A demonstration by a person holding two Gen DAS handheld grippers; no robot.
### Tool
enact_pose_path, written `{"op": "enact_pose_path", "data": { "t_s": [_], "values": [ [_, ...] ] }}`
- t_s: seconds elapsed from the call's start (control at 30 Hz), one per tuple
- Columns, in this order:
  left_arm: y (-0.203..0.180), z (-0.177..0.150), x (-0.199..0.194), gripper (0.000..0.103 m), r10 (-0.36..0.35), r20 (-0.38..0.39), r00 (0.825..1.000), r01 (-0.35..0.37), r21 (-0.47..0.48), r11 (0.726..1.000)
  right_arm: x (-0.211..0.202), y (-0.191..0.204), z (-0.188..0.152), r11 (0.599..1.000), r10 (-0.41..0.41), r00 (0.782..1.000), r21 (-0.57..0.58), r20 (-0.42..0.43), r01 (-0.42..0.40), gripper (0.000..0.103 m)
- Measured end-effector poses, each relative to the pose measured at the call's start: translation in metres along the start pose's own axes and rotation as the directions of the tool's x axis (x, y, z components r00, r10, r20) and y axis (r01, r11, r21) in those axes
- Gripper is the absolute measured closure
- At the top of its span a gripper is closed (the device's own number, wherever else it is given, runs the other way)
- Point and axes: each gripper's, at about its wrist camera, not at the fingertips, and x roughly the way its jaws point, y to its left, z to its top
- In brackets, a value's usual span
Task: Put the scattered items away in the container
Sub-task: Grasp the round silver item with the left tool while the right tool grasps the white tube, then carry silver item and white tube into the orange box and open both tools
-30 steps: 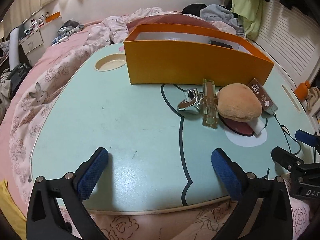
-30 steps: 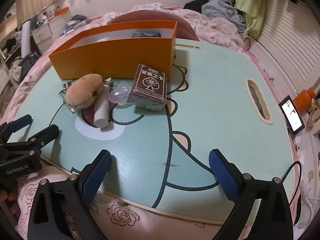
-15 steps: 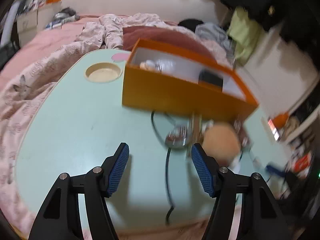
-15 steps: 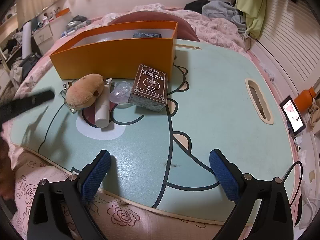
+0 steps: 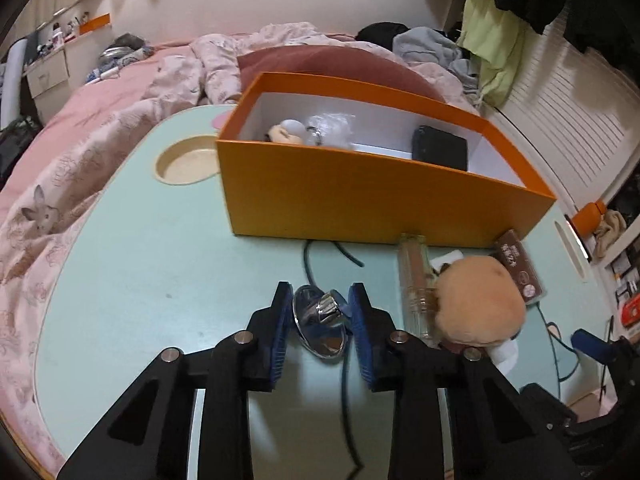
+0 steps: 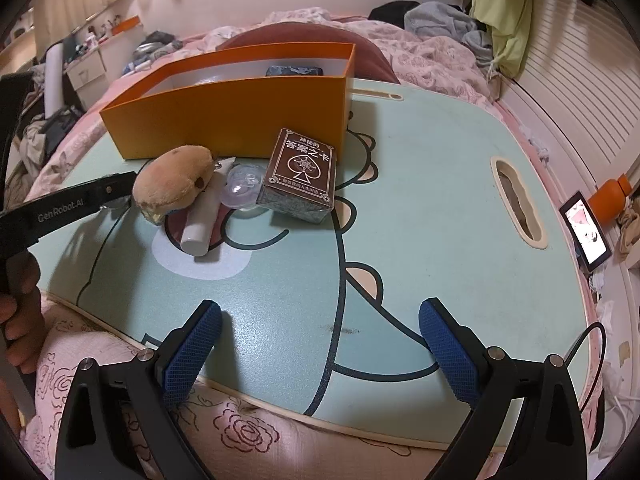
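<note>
Left gripper (image 5: 320, 312) closing, jaws astride shiny chrome knob (image 5: 322, 320) on mint lap table (image 5: 160, 280); slick round metal may squirt out. Right gripper (image 6: 320, 332) spread, empty. Plush toy (image 5: 478, 304) right. Orange box (image 5: 360, 196) far.

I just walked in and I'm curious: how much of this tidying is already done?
Partly done. The orange box already holds a small toy, a clear bag and a dark case. In hand: the left claw is closing around a shiny metal piece on the table. Left outside: a plush, a white tube, a clear bottle, a clear lid and a card box. The right claw waits open.
</note>
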Motion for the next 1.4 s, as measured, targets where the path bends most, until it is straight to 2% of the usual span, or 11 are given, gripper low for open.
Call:
{"op": "enact_pose_path", "data": {
  "t_s": [0.13,0.27,0.37,0.47,0.5,0.57,0.67,0.8,0.87,1.1,1.4],
  "values": [
    [0.004,-0.006,-0.007,0.073,-0.008,0.015,1.0,0.008,0.002,1.0,-0.005,-0.009,0.001,0.998,0.05,0.998,0.043,0.025,-0.051,0.006],
    [0.005,-0.013,-0.028,0.073,-0.021,0.072,0.997,0.021,0.001,1.0,-0.017,-0.017,0.008,0.987,0.134,0.987,0.077,0.09,-0.141,0.019],
    [0.006,-0.017,-0.04,0.073,-0.037,0.08,0.996,0.037,-0.001,0.999,-0.028,-0.006,0.017,0.981,0.191,0.971,0.013,0.146,-0.195,0.024],
    [0.008,-0.02,-0.052,0.073,-0.054,0.09,0.994,0.055,-0.003,0.998,-0.025,0.01,0.026,0.968,0.249,0.96,-0.064,0.132,-0.242,0.031],
    [0.008,-0.02,-0.054,0.073,-0.059,0.094,0.994,0.059,-0.005,0.998,-0.02,0.017,0.029,0.966,0.252,0.961,-0.092,0.115,-0.242,0.033],
    [0.008,-0.02,-0.058,0.073,-0.066,0.1,0.993,0.066,-0.003,0.998,-0.008,0.03,0.033,0.964,0.238,0.969,-0.14,0.069,-0.227,0.046],
    [0.008,-0.02,-0.062,0.073,-0.074,0.104,0.992,0.075,-0.008,0.997,0.01,0.045,0.04,0.954,0.233,0.973,-0.19,-0.007,-0.23,0.056],
    [0.009,-0.02,-0.063,0.073,-0.079,0.11,0.991,0.081,-0.013,0.997,0.026,0.056,0.047,0.953,0.176,0.984,-0.243,-0.031,-0.178,0.069],
    [0.008,-0.021,-0.063,0.073,-0.079,0.113,0.99,0.081,-0.01,0.997,0.028,0.057,0.049,0.953,0.167,0.985,-0.251,-0.032,-0.17,0.085],
    [0.008,-0.022,-0.066,0.073,-0.085,0.109,0.99,0.086,-0.006,0.996,0.006,0.045,0.035,0.957,0.209,0.978,-0.204,-0.004,-0.206,0.085],
    [0.006,-0.02,-0.077,0.073,-0.098,0.135,0.986,0.1,-0.004,0.995,-0.038,0.013,0.031,0.965,0.25,0.963,-0.102,0.099,-0.24,0.085]
  ]
}}
